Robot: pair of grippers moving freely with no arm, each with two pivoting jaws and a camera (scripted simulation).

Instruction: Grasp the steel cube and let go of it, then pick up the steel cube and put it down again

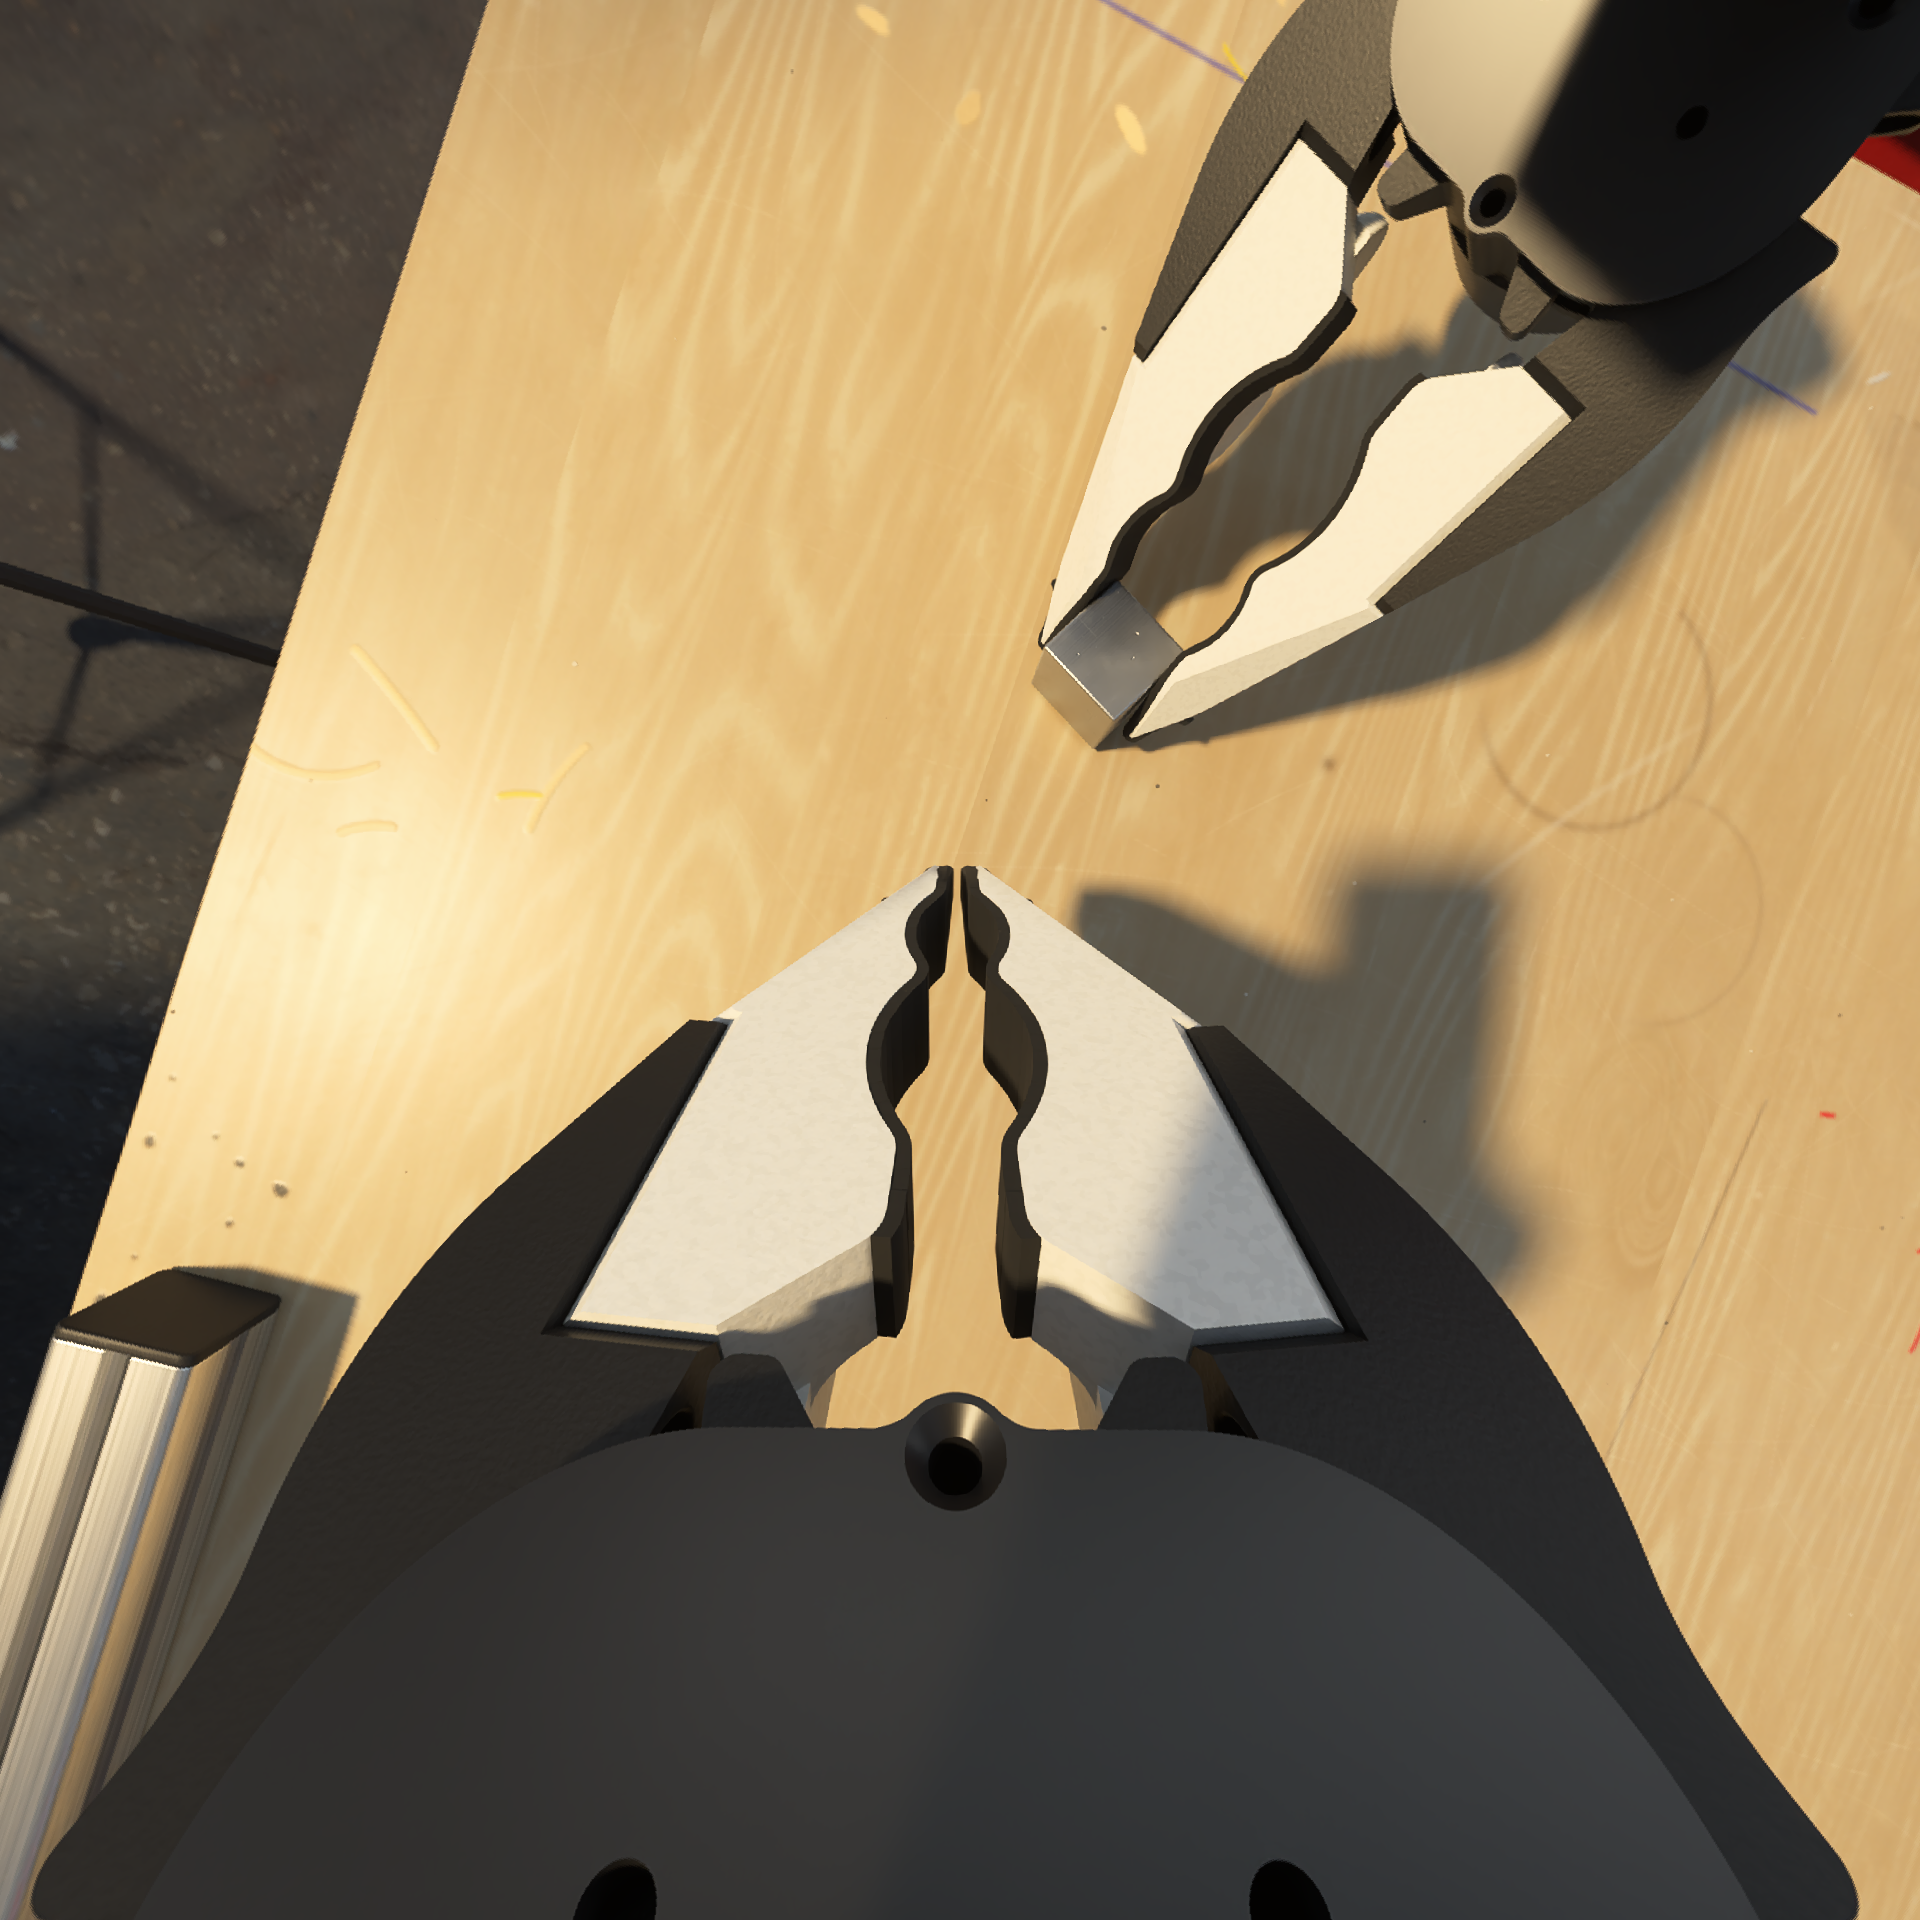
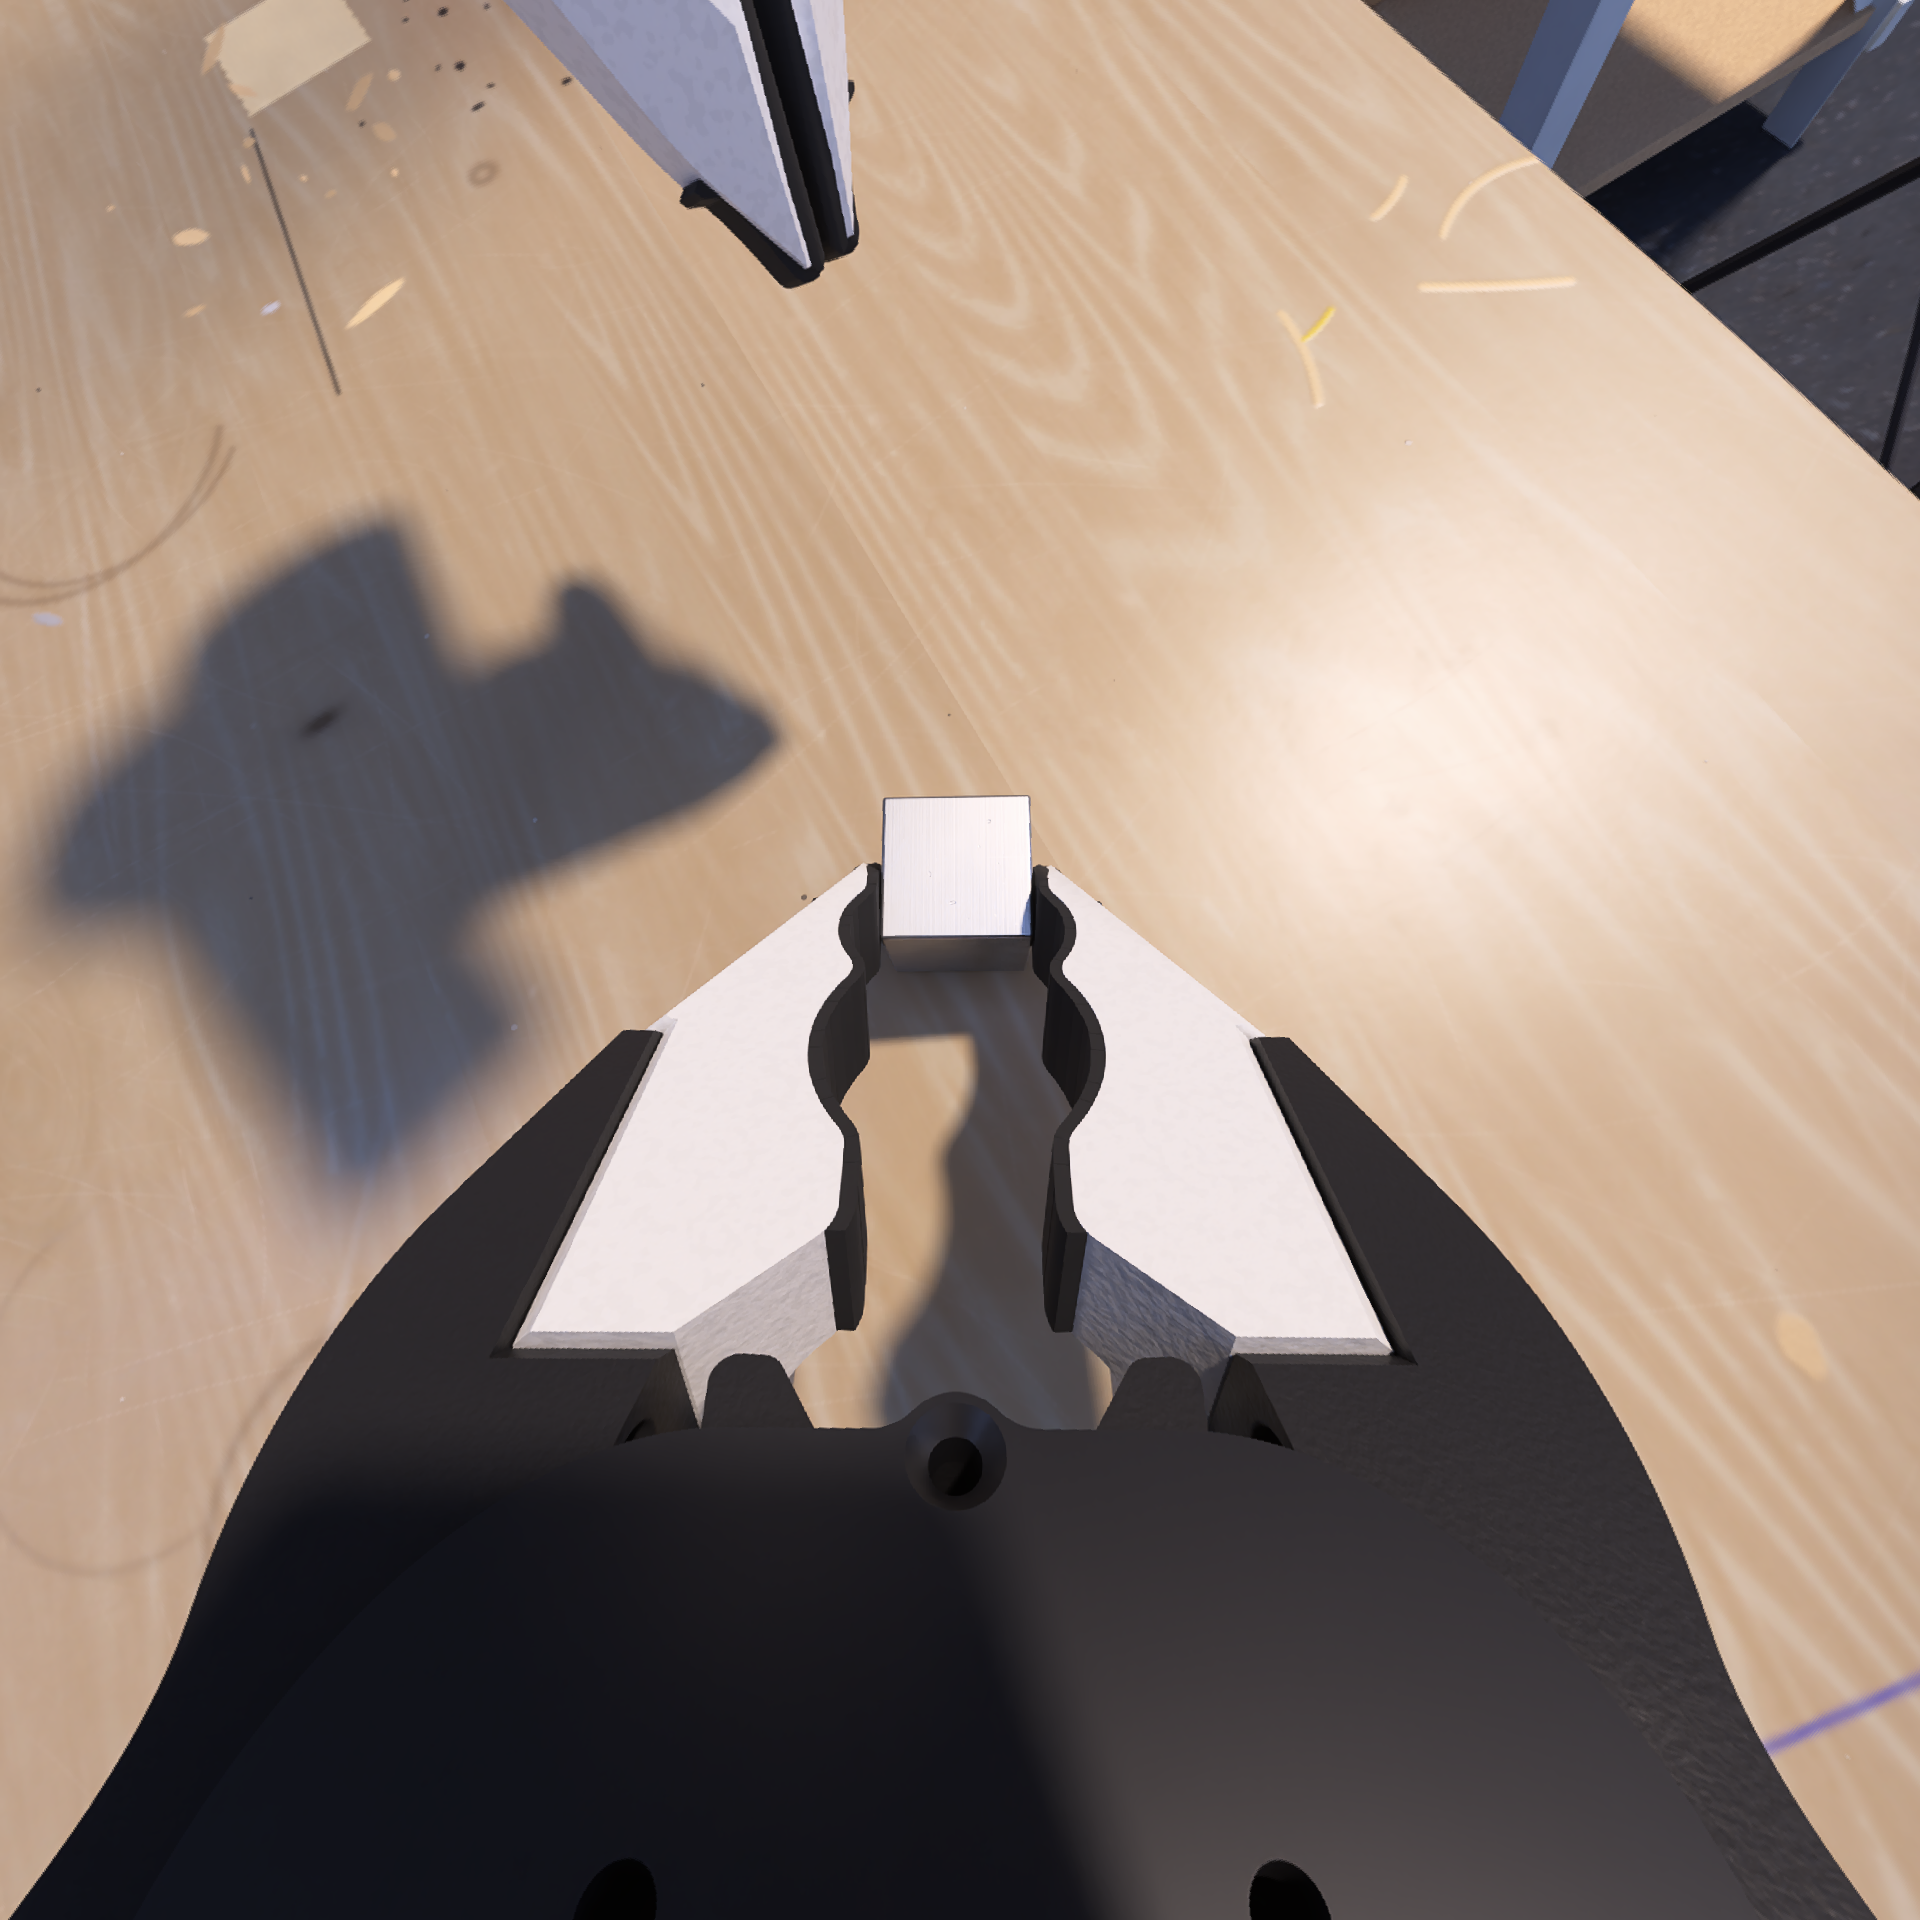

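The steel cube (image 2: 956,883) is small and shiny, and it sits between the fingertips of my right gripper (image 2: 956,878). Both pads press against its sides, so the gripper is shut on it. I cannot tell whether the cube rests on the wooden table (image 2: 1351,675) or hangs just above it. In the left wrist view the cube (image 1: 1107,665) shows in the tips of the right gripper (image 1: 1101,681), ahead and to the right. My left gripper (image 1: 956,873) is shut and empty, a short way from the cube. It also shows in the right wrist view (image 2: 821,239), ahead at the top.
An aluminium profile post (image 1: 104,1507) stands at the table's left edge, with dark floor (image 1: 156,312) beyond. In the right wrist view the table edge runs along the right, with another table's frame (image 2: 1558,94) beyond it. A pale paper scrap (image 2: 281,52) lies far left.
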